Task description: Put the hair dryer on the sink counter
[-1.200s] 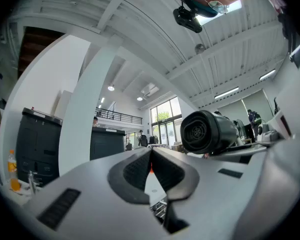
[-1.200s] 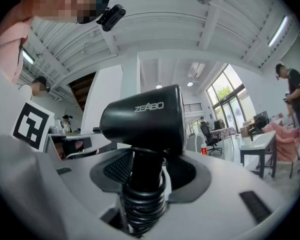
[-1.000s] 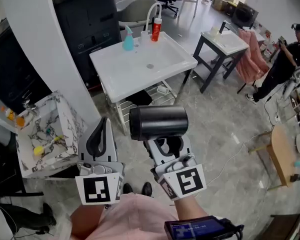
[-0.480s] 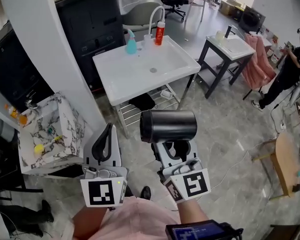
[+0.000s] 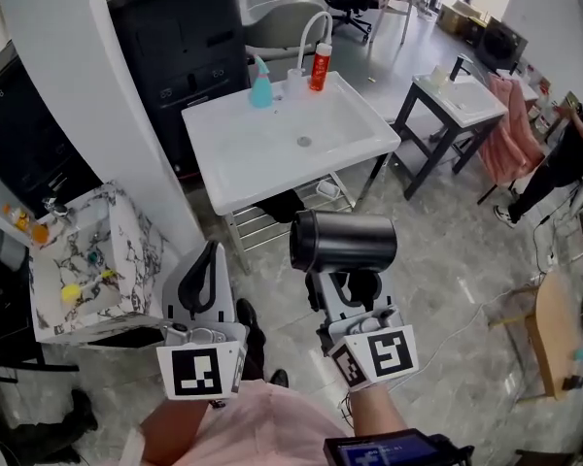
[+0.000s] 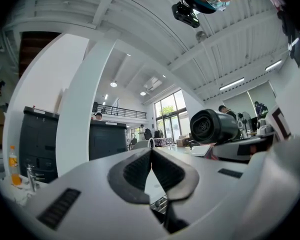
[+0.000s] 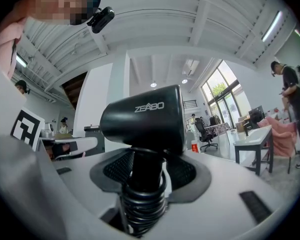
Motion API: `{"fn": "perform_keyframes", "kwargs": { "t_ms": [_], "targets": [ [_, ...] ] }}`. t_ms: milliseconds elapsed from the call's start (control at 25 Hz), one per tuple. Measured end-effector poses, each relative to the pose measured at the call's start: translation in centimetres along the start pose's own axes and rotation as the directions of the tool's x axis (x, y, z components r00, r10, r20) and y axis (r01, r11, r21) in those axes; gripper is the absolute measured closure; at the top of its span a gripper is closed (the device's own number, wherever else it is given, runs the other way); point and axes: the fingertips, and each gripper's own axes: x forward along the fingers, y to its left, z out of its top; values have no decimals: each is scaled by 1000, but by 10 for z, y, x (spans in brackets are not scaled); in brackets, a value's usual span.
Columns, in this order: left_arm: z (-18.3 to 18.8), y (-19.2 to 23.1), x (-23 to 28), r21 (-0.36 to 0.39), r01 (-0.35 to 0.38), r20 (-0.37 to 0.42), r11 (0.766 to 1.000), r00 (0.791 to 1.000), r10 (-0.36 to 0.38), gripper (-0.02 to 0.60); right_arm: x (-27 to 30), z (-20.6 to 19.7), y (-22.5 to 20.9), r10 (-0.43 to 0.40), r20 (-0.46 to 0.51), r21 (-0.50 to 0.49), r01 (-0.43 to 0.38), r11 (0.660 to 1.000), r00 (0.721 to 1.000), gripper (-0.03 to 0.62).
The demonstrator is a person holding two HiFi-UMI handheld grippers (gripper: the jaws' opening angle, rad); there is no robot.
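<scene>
Head view: the hair dryer [image 5: 342, 243] is in the air on the near side of the sink bench [image 5: 243, 158], short of its front edge and not yet over it. Our right gripper [image 5: 344, 287] is clamped on the dryer's handle, with the barrel lying crosswise above the jaws. Our left gripper [image 5: 207, 260] hangs beside it, jaws together, nothing in them.

We judge the step to be the carry. Bring the dryer over the bench's bare front part, lower it until the barrel rests flat, then let go.

Along the bench's far edge stand a blue bottle [image 5: 261, 87], a red bottle [image 5: 319, 66] and the tap [image 5: 311, 27], clear of a front landing. The drain hole [image 5: 304, 142] sits mid-bench and is best avoided. The wire rack [image 5: 262, 226] under the bench is no obstacle. Right of the bench stands a second sink stand [image 5: 466, 100], and beyond it a person [image 5: 568, 158], well apart.
</scene>
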Motion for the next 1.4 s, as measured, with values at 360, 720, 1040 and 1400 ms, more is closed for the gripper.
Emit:
{"fn": "perform_keyframes", "kwargs": {
  "t_ms": [360, 720, 1040, 1400],
  "targets": [
    [-45, 60, 107, -65, -61, -21, 996, 998, 60, 571, 108, -38, -24, 29, -59, 2, -29, 1000, 998, 382],
    [-71, 139, 245, -61, -69, -48, 996, 997, 66, 571, 272, -54, -45, 81, -67, 33, -79, 996, 994, 382],
    [-54, 187, 300, -43, -90, 7, 995, 996, 90, 571, 365, -30, -38, 130, -27, 7, -130, 991, 991, 382],
    [-44, 216, 322, -36, -142, 56, 989, 988, 144, 571, 407, -14, -28, 188, -21, -31, -189, 982, 982, 382]
  ]
}}
